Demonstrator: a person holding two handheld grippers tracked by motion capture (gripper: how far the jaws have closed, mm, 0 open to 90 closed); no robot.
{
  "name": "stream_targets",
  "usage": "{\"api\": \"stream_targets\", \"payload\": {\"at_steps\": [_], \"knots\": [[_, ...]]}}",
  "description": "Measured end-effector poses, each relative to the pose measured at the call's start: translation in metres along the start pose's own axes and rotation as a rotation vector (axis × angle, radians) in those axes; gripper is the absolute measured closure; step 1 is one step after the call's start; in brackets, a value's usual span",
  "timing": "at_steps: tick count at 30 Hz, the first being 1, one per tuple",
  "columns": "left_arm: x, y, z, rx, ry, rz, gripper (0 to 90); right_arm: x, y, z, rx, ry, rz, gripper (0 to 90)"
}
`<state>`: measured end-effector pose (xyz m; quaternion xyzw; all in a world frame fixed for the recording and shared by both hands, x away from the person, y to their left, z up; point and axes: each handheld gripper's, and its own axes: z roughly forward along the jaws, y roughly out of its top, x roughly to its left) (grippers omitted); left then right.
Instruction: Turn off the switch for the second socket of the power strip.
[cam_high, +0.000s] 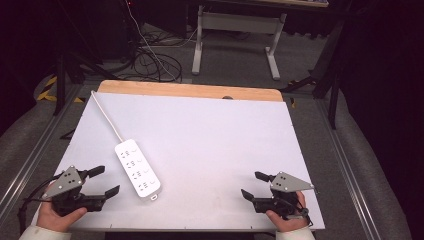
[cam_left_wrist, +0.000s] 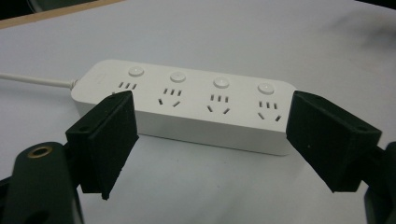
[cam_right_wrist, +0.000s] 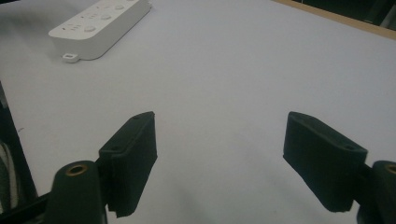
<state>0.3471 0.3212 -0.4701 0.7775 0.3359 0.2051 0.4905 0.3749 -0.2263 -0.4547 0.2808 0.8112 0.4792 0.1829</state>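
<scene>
A white power strip (cam_high: 138, 168) with several sockets and round buttons lies on the white table (cam_high: 210, 135), left of centre, its white cord (cam_high: 105, 116) running to the far left corner. My left gripper (cam_high: 106, 181) is open at the near left, jaws pointing at the strip's long side (cam_left_wrist: 187, 109) from a short distance, not touching it. At the near right, my right gripper (cam_high: 251, 185) is open over bare table with nothing between its jaws. The strip's near end (cam_right_wrist: 95, 25) appears far off at the upper left of the right gripper view.
The table's far edge is a wooden strip (cam_high: 190, 91). Beyond it stand a white desk frame (cam_high: 235, 37) and loose cables (cam_high: 150, 60) on the floor. Metal rails (cam_high: 345, 165) run along both sides of the table.
</scene>
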Motion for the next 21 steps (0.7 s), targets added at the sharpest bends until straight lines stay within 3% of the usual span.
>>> {"api": "stream_targets", "payload": {"at_steps": [11, 14, 19, 21], "knots": [[-0.005, 0.005, -0.002, -0.006, 0.022, 0.031, 18.4, -0.001, -0.001, 0.001, 0.003, 0.0, 0.0, 26.1], [-0.006, 0.006, -0.004, -0.008, 0.007, 0.028, 18.5, -0.002, -0.001, 0.001, 0.005, -0.001, 0.0, 26.1], [-0.006, 0.008, -0.007, -0.002, -0.01, -0.021, 17.5, -0.002, -0.001, 0.002, 0.006, 0.003, 0.002, 26.1], [-0.006, 0.007, -0.006, -0.001, -0.007, -0.021, 17.5, -0.002, -0.001, 0.003, 0.006, 0.003, 0.003, 26.1]]}}
